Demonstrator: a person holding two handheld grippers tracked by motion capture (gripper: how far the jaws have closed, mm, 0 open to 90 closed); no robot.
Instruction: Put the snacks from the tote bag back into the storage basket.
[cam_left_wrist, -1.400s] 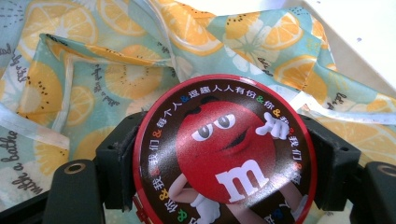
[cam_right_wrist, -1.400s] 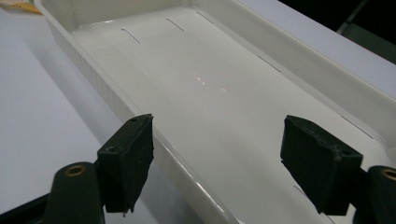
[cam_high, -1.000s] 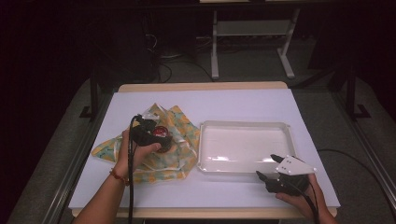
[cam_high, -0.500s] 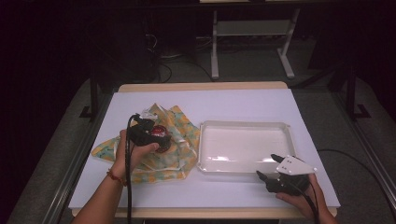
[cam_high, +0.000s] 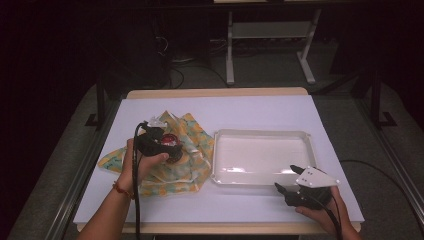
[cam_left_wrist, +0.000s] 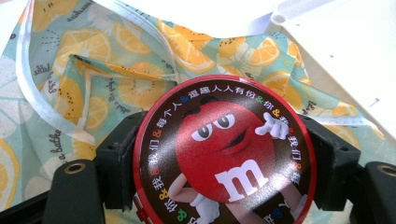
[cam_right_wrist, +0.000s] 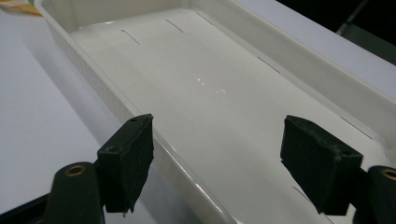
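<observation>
The left gripper (cam_high: 167, 146) is held clamped over the left side; the right gripper (cam_high: 287, 180) is held low with jaws spread.

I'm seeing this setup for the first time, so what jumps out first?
The round red candy tin with a cartoon face, clamped between the left gripper's black jaws, grabs the eye. It sits over a lemon-print cloth at the table's left. Right of the cloth lies an empty white tray, with the open right gripper at its near edge.
</observation>
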